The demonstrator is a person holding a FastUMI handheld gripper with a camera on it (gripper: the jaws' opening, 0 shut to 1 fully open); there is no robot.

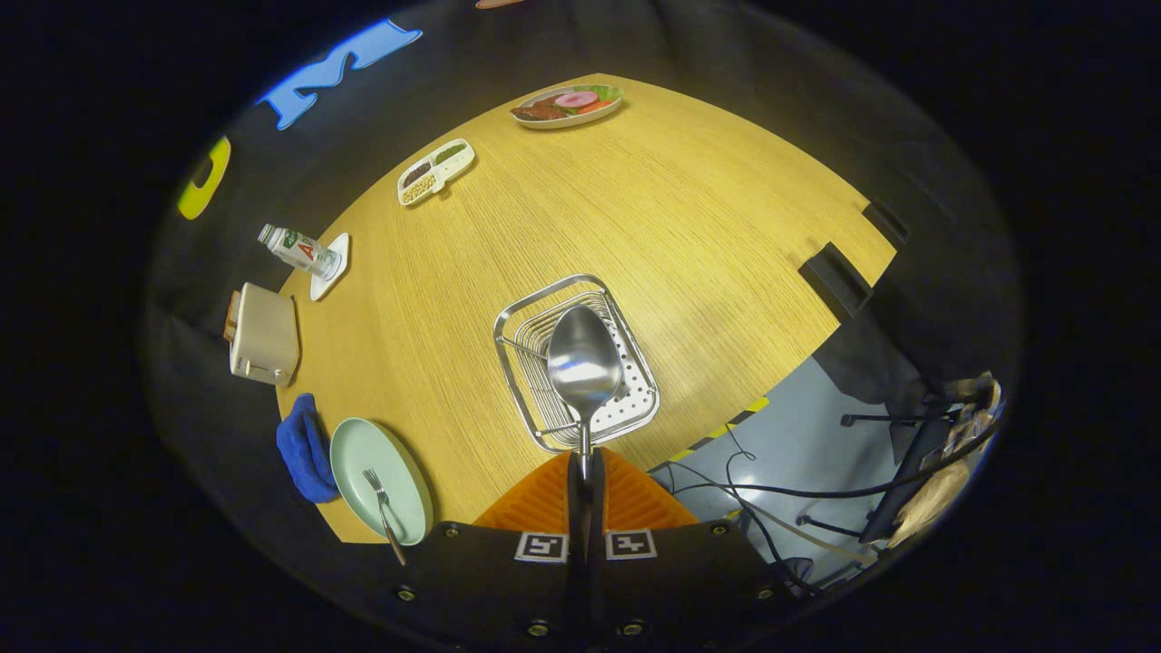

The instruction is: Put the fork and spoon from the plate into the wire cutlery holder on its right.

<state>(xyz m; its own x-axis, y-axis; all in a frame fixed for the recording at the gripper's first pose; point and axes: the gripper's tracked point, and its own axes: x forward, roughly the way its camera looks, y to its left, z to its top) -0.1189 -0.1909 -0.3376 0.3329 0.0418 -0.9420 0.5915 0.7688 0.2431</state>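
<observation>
Your gripper (585, 472) has its two fingers closed tight on the handle of one spoon (583, 363), so that hardly any gap shows between them. The spoon's bowl stands out just ahead of the fingers and hangs over the one wire cutlery holder (635, 404); whether it touches the wire you cannot tell. The holder sits on the wooden table (689, 227), with nothing else visible in it.

To the holder's left lies one pale green plate (363, 453), and on it rests one fork (383, 508), its handle reaching past the plate's near rim. One blue cloth (304, 449) lies against the plate's far-left side.

You also have, farther along the table's left edge, one cream toaster (265, 334), then one small bottle (295, 249) standing on one white coaster (331, 268). Beyond those sit one divided tray (438, 170) of three compartments and one dish of play food (569, 104) at the far edge.
</observation>
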